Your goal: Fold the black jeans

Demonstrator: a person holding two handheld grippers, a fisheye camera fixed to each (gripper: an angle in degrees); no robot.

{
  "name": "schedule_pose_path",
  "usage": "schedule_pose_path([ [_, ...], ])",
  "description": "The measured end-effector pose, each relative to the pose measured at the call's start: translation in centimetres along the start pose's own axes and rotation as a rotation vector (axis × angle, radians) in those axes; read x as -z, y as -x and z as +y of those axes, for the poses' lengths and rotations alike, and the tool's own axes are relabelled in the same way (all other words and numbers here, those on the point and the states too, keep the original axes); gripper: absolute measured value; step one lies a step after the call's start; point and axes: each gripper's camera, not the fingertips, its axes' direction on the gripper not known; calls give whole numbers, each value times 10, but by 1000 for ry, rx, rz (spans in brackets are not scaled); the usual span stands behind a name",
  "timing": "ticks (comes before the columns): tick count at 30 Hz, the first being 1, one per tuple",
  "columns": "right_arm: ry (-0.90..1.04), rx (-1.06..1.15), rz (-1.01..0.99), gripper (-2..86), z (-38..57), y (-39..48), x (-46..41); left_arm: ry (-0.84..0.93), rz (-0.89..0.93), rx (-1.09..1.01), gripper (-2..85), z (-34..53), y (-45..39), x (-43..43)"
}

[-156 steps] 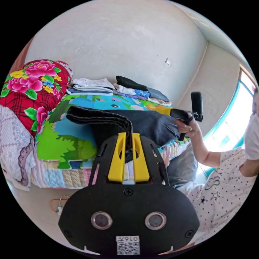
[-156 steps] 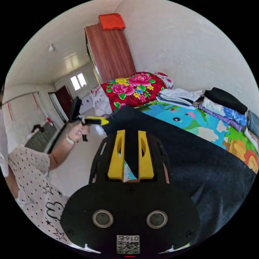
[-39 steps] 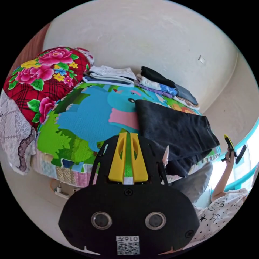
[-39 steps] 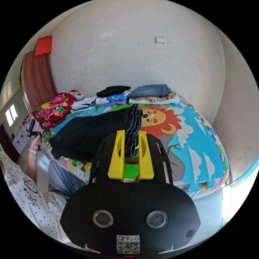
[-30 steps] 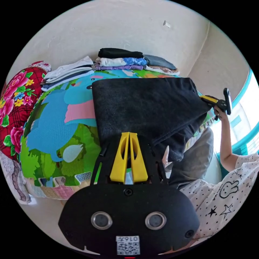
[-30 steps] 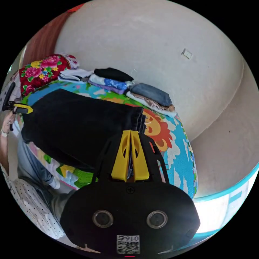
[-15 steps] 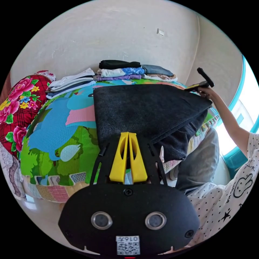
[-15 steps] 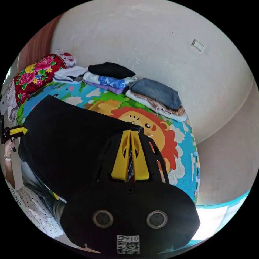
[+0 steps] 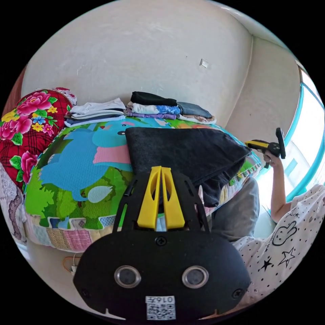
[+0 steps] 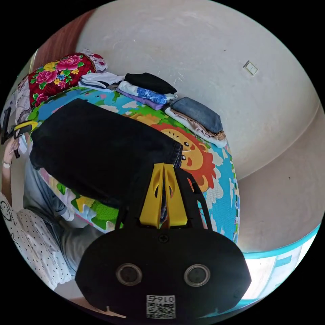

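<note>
The black jeans (image 9: 182, 150) lie folded into a wide rectangle on the cartoon-print bed mat (image 9: 74, 169). A lower layer droops over the bed's near edge. My left gripper (image 9: 161, 168) is shut on the near left corner of the fold, with dark cloth between its yellow jaws. In the right gripper view the jeans (image 10: 98, 142) stretch leftward. My right gripper (image 10: 164, 165) is shut on the stacked hem end. The other tool shows in each view: the right gripper (image 9: 251, 144) at the far corner, the left gripper (image 10: 29, 126) at the opposite corner.
Stacks of folded clothes (image 9: 152, 106) line the wall behind the jeans. A red floral bundle (image 9: 23, 125) sits at the bed's left end. The person's grey-trousered legs (image 9: 237, 210) press against the bed edge. A window (image 9: 304, 135) is on the right.
The left gripper, empty 1.3 s ago, has closed on the jeans' near corner. In the last half second the right hand came down and the jeans settled flatter on the mat.
</note>
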Motion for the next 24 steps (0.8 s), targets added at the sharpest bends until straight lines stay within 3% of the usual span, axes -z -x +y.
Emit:
schedule_pose_path([
  [11,-46,-217,84,-4,75,42,22,139,-32,78,-9,3,16,-18],
  [17,-13,-207,166,-4,71,55,30,20,-42,42,-5,-1,12,-6],
  [21,-69,-281,117,-3,86,47,40,210,64,1,38,1,13,-43],
  [24,-94,-331,55,-3,96,35,46,204,84,-47,69,1,7,-44],
])
